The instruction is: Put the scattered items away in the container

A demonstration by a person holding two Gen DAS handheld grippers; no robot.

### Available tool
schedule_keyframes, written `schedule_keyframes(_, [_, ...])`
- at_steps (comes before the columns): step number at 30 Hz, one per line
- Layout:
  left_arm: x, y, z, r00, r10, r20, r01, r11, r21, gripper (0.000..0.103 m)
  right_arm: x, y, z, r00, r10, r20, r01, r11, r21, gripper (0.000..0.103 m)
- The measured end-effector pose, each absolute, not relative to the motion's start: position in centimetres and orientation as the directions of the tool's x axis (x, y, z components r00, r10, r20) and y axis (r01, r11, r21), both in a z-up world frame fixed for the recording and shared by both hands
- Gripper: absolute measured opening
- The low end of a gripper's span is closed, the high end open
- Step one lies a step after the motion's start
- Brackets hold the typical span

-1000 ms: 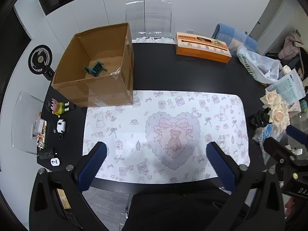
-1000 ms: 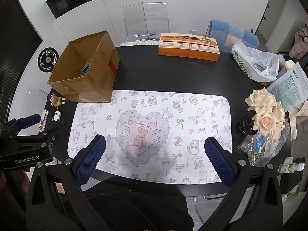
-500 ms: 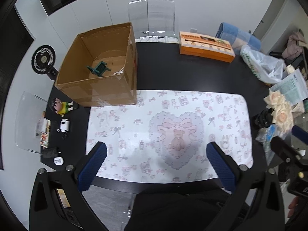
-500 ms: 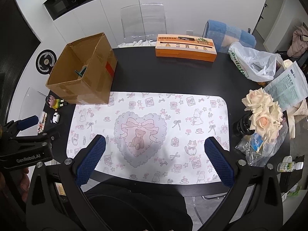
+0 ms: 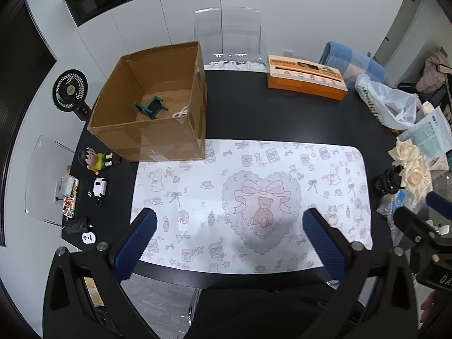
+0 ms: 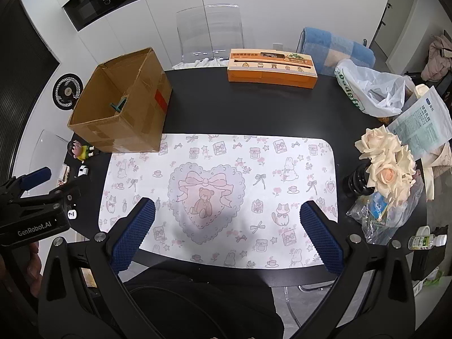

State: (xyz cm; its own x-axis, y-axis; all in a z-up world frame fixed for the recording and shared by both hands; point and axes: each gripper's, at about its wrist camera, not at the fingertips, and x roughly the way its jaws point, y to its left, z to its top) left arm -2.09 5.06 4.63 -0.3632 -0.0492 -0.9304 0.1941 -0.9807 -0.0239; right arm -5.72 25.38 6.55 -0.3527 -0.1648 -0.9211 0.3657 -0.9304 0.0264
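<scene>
**Two grippers empty, small items left by the box**

Both the left gripper [image 5: 228, 243] and right gripper [image 6: 226, 237] hang spread wide, holding nothing. Box [image 5: 147, 138] at ten o'clock: stiff, light cardboard, toy chair [image 5: 151, 108] inside. Figurine [image 5: 93, 160] at nine o'clock outside it: hard, light plastic; probably best pinched across its body. White gadget [image 5: 100, 187] just nearer: small, rigid, likely slippery.
</scene>
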Motion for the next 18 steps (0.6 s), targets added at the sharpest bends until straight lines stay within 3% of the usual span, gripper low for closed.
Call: schedule_keyframes(18, [-1.86,4.89,4.97,-0.378,-0.068,-0.923,0.2,-0.98,-0.01,0.103,-5.94,25.75,6.23,-0.361,-0.163,-0.918,0.357,-0.934,0.026,0.103])
